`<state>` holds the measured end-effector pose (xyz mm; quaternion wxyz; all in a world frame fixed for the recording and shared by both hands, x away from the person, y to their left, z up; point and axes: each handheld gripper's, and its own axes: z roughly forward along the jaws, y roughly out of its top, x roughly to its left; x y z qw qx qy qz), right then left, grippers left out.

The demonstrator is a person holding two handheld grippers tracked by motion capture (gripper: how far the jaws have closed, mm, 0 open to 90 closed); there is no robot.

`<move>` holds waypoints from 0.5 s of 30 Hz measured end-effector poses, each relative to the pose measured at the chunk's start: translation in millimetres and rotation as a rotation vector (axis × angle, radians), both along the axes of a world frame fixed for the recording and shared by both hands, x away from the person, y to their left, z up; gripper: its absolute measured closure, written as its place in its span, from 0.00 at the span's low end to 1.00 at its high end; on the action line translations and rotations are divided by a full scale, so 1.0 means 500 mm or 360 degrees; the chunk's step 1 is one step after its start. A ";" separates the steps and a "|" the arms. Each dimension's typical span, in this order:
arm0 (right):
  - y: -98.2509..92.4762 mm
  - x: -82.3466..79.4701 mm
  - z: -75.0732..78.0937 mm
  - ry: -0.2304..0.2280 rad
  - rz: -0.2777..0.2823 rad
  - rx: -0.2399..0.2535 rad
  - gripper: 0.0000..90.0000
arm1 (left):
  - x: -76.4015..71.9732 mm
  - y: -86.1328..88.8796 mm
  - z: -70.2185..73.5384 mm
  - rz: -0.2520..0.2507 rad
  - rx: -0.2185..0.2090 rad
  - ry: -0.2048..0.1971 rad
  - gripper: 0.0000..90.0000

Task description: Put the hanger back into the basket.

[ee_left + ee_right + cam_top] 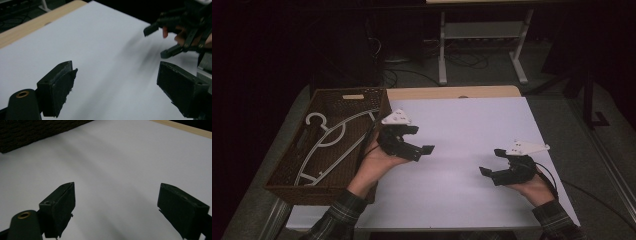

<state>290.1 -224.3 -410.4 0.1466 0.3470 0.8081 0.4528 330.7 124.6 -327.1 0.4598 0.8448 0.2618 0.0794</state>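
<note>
Two white plastic clothes hangers lie inside a dark brown woven wicker basket at the table's left edge, just left of the black left gripper, whose jaws stand wide apart with nothing between them. The black right gripper, well apart from the basket across the table, is likewise spread wide and holds nothing. Both hover over a white sheet covering the light wooden table; beyond it, a dim room shows a white-framed desk and floor cables.
</note>
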 end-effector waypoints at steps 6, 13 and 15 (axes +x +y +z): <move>-0.001 -0.001 0.000 0.0005 0.0001 -0.0002 0.16 | -0.005 -0.034 -0.056 -0.0016 0.0082 0.0017 0.11; -0.002 -0.001 -0.001 0.0003 0.0000 -0.0006 0.16 | -0.004 -0.041 -0.107 -0.0008 0.0107 0.0055 0.10; -0.002 -0.001 -0.002 0.0001 0.0004 -0.0007 0.16 | -0.004 -0.041 -0.110 -0.0015 0.0105 0.0050 0.10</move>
